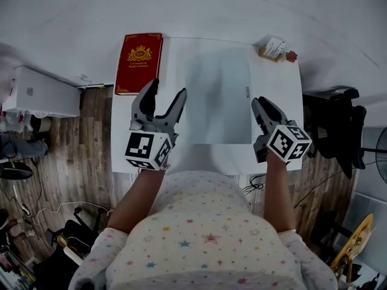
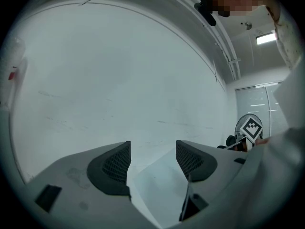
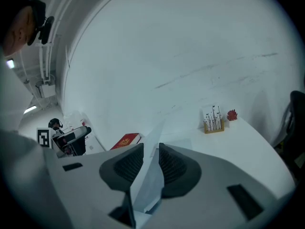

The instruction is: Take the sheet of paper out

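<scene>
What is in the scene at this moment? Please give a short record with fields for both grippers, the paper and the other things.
left gripper: jaws apart; a corner of the sheet lies between them, unclamped
right gripper: shut on the sheet's edge
sheet of paper: held over the white table
red book: flat at the table's far left corner
card holder: far right corner, red flower beside it

Nothing really readable here. Gold crest plus a few gold lines of print on the red book [image 1: 139, 62], far too small to make out. Black-and-white square patterns on the left marker cube [image 1: 147, 150] and right marker cube [image 1: 289, 142], no letters or numbers. Tiny black drawings on the card stand [image 3: 213, 119], no words.
</scene>
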